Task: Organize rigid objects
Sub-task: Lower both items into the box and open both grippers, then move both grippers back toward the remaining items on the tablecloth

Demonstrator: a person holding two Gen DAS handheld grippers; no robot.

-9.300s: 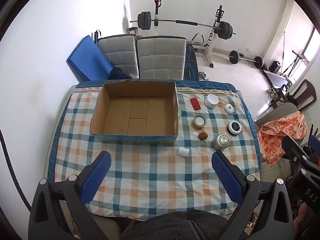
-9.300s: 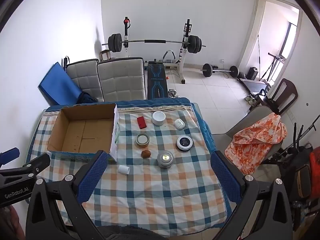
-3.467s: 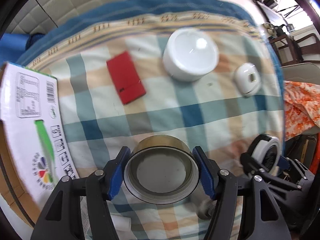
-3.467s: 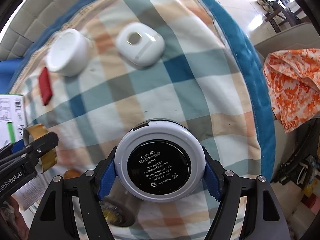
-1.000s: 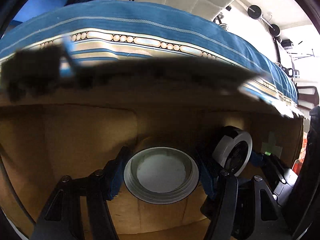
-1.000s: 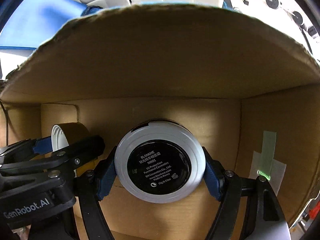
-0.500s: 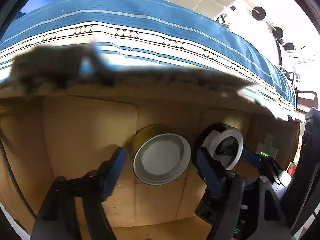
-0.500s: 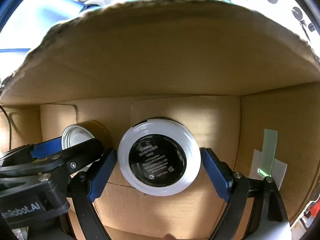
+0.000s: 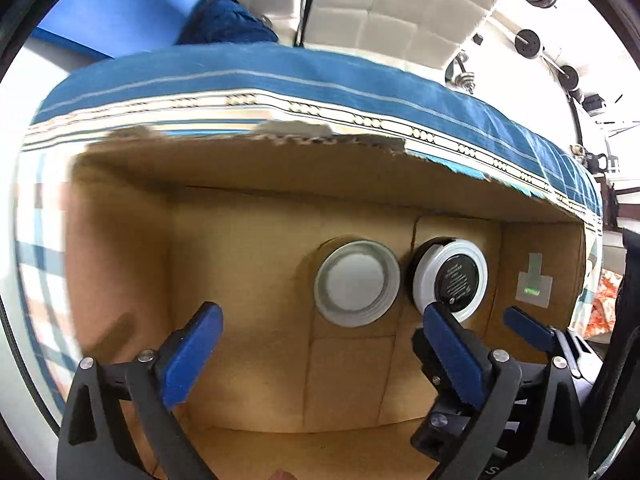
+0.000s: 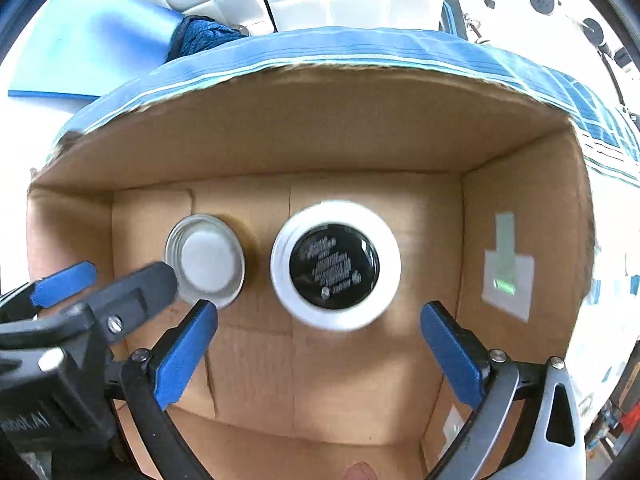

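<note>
The left gripper (image 9: pixel 320 350) has just been opening and hangs wide apart, gripping nothing; the right gripper (image 10: pixel 320 344) likewise, its jaws spread and bare; below them, on the floor of the cardboard box (image 10: pixel 328 148), 2 items sit side by side: a metal-lidded jar (image 9: pixel 357 283) and a white compact (image 10: pixel 335 265) with a black label; the box rests on a blue-edged tablecloth (image 9: pixel 320 76).

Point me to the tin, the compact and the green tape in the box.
tin (image 9: pixel 356 283), left wrist view, on its pale lid centre
compact (image 10: pixel 334 265), right wrist view, on its black label
green tape (image 10: pixel 505 285), right wrist view, on the bright green strip
</note>
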